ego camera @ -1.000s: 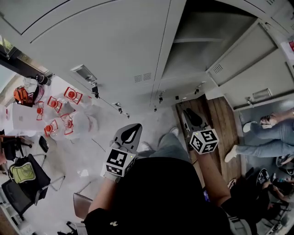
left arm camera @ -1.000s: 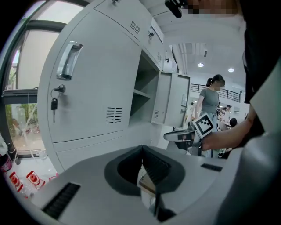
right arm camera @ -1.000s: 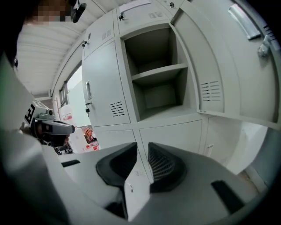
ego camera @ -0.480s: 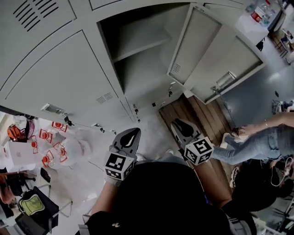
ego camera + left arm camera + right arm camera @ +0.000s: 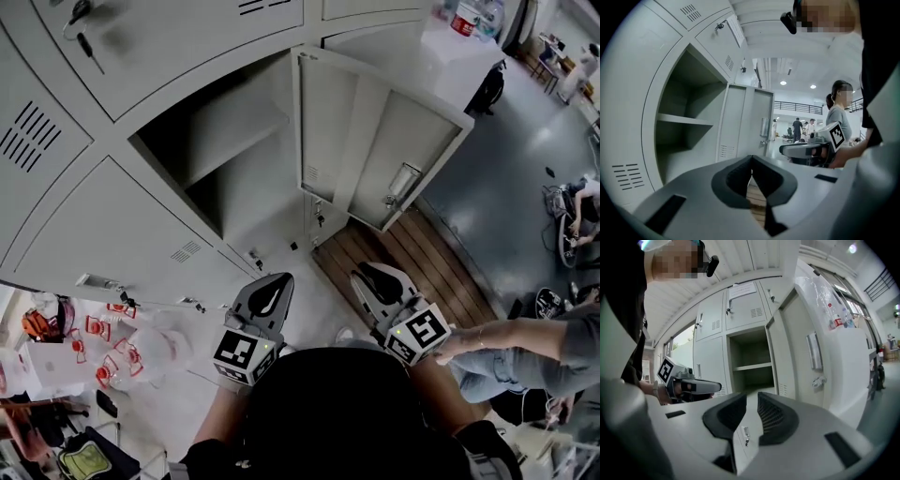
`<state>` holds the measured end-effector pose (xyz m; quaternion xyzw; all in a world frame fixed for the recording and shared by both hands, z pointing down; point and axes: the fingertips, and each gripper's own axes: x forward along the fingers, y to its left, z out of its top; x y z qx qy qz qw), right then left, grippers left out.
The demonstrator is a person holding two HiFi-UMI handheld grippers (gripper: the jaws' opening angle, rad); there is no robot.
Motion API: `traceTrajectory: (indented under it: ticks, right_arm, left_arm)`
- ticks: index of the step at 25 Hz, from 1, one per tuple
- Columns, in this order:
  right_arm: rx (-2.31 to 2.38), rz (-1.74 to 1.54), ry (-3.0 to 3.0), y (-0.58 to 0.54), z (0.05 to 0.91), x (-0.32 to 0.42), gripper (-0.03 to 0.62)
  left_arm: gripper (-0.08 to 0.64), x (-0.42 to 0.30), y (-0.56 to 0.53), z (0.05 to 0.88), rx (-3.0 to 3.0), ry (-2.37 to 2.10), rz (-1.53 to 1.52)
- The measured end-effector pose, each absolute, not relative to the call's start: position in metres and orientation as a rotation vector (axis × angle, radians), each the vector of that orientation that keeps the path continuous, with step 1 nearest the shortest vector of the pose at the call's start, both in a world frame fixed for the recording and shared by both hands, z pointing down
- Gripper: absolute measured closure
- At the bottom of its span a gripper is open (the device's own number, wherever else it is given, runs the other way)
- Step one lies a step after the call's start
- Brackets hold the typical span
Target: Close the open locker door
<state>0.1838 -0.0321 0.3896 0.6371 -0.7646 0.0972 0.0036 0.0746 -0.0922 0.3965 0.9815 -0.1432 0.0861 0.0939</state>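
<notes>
The open locker [image 5: 220,141] shows an empty compartment with one shelf. Its grey door [image 5: 375,141] stands swung out to the right, with a metal handle [image 5: 401,183] on the outer face. Both grippers are held low, well short of the door and touching nothing. My left gripper [image 5: 270,286] is shut and empty; its pads meet at the tip [image 5: 751,159]. My right gripper [image 5: 375,274] stands slightly open with nothing between its pads [image 5: 752,404]. The right gripper view shows the door [image 5: 797,352] edge-on beside the compartment [image 5: 750,364].
Closed lockers surround the open one, some with keys in their locks [image 5: 317,214]. A wooden platform [image 5: 412,262] lies below the door. A person's arm [image 5: 506,337] reaches in at the right. Red-capped items [image 5: 108,356] lie on the floor at the left.
The head view has swung toward the open locker, so compartment and door now sit in the middle. Both grippers keep their low place and their jaws look the same.
</notes>
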Motion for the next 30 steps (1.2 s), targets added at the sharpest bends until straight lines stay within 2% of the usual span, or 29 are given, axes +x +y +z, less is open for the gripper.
traceTrajectory:
  ticks: [16,30]
  right_arm:
    - [2.151,0.184,-2.376,-0.014,0.332,0.228,0.505]
    - [2.096,0.151,-2.373,-0.014,0.334,0.218,0.511]
  left_arm:
    - [0.537,0.112,-0.090,0.346,2.974,-0.347,0.143]
    - [0.537,0.111,-0.089,0.343,2.986,-0.351,0.145]
